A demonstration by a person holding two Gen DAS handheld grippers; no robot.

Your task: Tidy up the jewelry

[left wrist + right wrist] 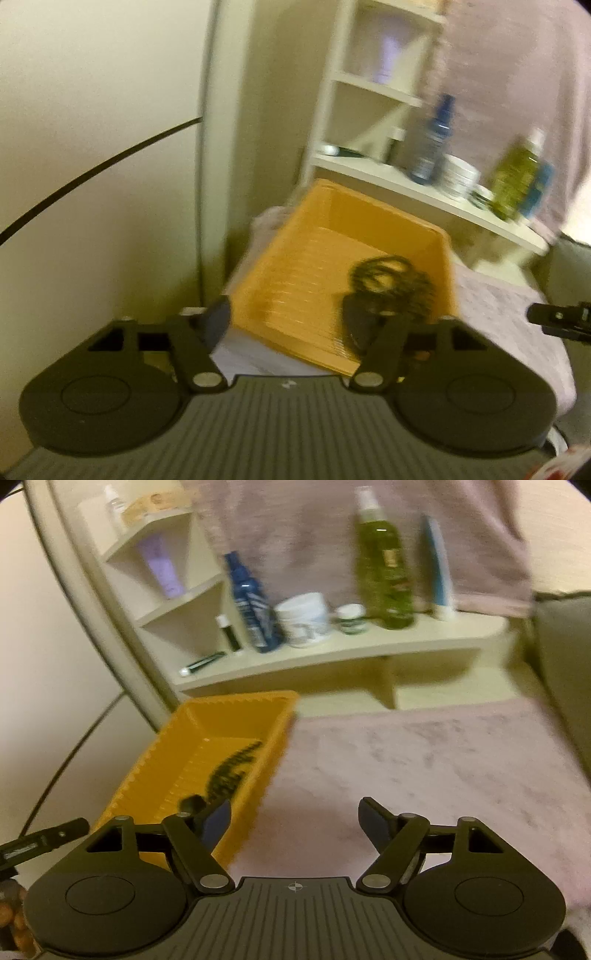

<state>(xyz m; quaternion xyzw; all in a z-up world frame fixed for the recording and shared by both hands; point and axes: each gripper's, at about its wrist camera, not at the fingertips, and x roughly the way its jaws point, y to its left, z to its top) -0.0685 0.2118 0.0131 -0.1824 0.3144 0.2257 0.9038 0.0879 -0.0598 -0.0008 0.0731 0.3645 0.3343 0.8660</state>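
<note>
An orange ribbed basket [310, 258] sits on a pink cloth, close to the wall. A black beaded piece of jewelry [391, 280] lies in a heap on its floor. My left gripper [288, 323] is open over the basket's near edge; its right fingertip [360, 321] is just in front of the beads, and nothing is between the jaws. In the right wrist view the same basket [147, 771] lies at the left with the black jewelry [229, 768] inside. My right gripper [295, 819] stands open over the pink cloth [424, 760], beside the basket, and holds nothing.
A white shelf [369, 646] behind the basket carries a blue bottle [251, 605], a white jar [306, 618], a green spray bottle [384, 565] and small items. A pink towel [295, 524] hangs above. Brown rounded things [14, 923] show at the lower left edge.
</note>
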